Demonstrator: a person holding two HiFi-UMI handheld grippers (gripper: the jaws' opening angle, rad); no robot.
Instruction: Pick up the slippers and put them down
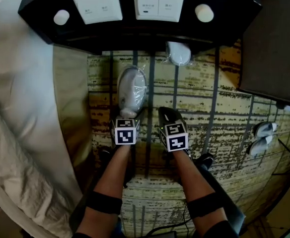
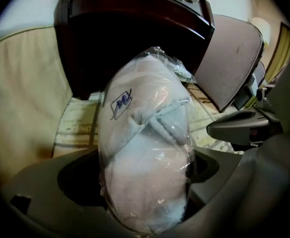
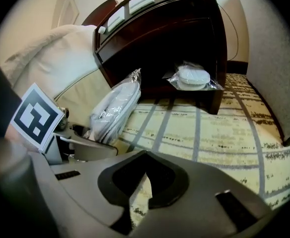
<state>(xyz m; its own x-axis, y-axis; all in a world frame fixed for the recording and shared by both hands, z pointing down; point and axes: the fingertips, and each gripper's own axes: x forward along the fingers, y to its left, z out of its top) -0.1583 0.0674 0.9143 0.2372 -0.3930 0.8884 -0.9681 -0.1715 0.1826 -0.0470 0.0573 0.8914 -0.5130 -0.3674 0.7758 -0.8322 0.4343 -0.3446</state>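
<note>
Head view: left gripper (image 1: pixel 127 114) is clamped on the near end of a plastic-wrapped pair of white slippers (image 1: pixel 131 87); the pack points away toward the dark nightstand (image 1: pixel 135 31), over the striped carpet (image 1: pixel 209 113). Right gripper (image 1: pixel 167 115) sits just beside it, apart from the pack. A second wrapped pair (image 1: pixel 179 53) lies at the nightstand's foot. Bed (image 1: pixel 21 108) runs along the left. Left gripper view: the slippers (image 2: pixel 145 152) fill the gap, both jaws standing wide and pressing the wrap on either side; a blue logo (image 2: pixel 120 103) faces up on the toe. The right gripper (image 2: pixel 244 128) shows at the right edge. Right gripper view: right gripper (image 3: pixel 144 157) jaws clenched together, nothing between them, carpet (image 3: pixel 209 128) beyond. To the left, the left gripper (image 3: pixel 80 148) holds the slippers (image 3: pixel 115 108) at a slant, far end up toward the nightstand (image 3: pixel 160 29). The second wrapped pair (image 3: pixel 193 77) rests in the nightstand's lower opening.
</note>
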